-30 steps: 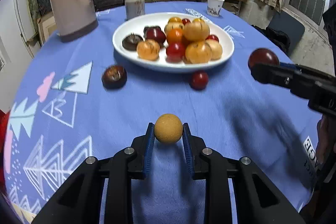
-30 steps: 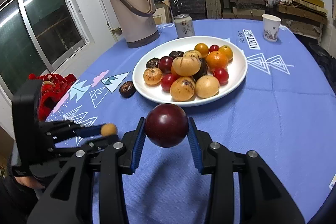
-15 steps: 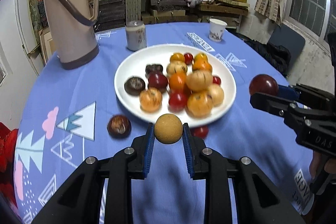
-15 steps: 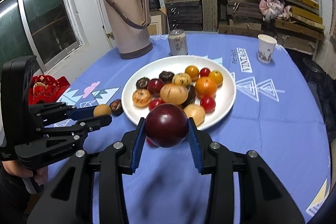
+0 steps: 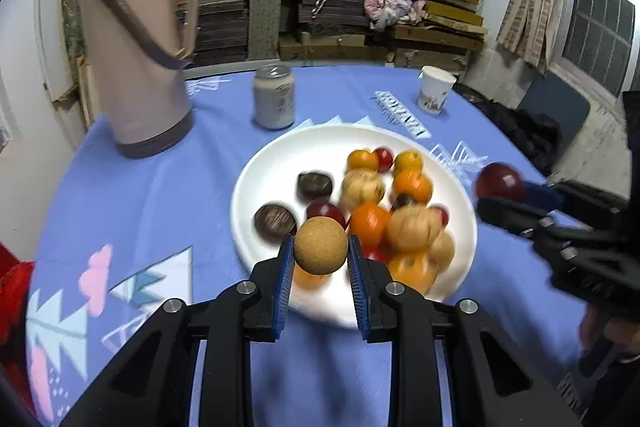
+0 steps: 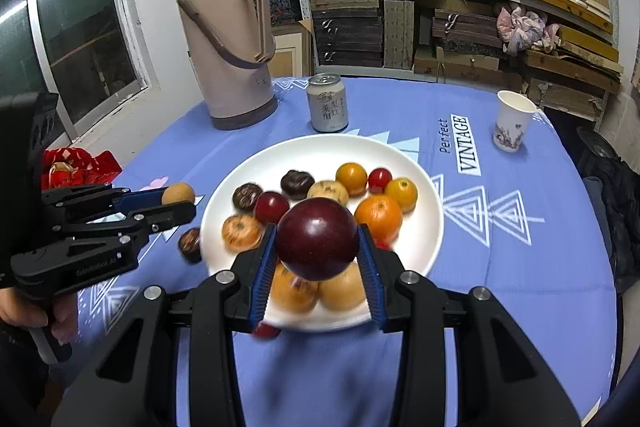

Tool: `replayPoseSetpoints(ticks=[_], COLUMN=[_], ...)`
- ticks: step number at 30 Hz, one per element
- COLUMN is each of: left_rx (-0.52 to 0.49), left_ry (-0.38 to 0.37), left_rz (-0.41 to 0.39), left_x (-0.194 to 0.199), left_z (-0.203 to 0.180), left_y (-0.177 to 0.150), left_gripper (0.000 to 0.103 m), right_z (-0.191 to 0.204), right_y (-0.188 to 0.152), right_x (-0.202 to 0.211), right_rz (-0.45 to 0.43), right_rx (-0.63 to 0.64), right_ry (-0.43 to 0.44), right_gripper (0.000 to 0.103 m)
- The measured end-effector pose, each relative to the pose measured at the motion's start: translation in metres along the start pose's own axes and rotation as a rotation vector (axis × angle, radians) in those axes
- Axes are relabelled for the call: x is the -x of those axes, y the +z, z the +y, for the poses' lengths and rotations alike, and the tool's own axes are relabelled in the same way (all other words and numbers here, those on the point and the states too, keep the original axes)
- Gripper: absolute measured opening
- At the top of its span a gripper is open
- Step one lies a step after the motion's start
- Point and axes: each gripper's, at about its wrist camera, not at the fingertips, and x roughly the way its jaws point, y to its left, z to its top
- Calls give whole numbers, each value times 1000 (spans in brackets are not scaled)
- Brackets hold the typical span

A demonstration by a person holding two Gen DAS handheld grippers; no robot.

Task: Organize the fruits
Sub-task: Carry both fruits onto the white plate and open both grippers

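My left gripper [image 5: 320,247] is shut on a small tan round fruit [image 5: 321,245], held over the near rim of the white plate [image 5: 264,167]. My right gripper [image 6: 318,245] is shut on a dark red plum [image 6: 317,239], above the plate's [image 6: 424,239] near side. The plate carries several fruits: orange, yellow, red and dark brown ones. In the left wrist view the right gripper [image 5: 500,193] with its plum [image 5: 499,181] hangs at the plate's right. In the right wrist view the left gripper [image 6: 180,201] and tan fruit [image 6: 178,193] sit left of the plate.
On the blue cloth [image 6: 520,267] stand a beige thermos jug [image 6: 228,55], a drink can [image 6: 328,103] and a paper cup [image 6: 512,121] behind the plate. A dark brown fruit [image 6: 189,245] and a small red fruit [image 6: 266,330] lie on the cloth by the plate. Shelves fill the back.
Both grippers have risen and moved forward toward the plate, each still holding its fruit. The plate now lies right under the fingertips, and the loose fruits on the cloth have dropped behind.
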Motion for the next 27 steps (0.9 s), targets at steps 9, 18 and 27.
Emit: replayPoseSetpoints(ticks=[9,18,27], left_rx=[27,90,63], left_ry=[46,96,102], left_rz=[81,50,25], left_x=[-75,-64,-29], left_z=[-2,15,6], left_y=[38,28,8], left_gripper=[27,68,69], right_z=[-10,-23,-14], right_y=[20,13,-17], right_x=[-68,-52,-5], right_rz=[70,0,-26], right_rx=[-24,-86,-113], right_ry=[-38,-17,22], right_gripper=[39,61,69])
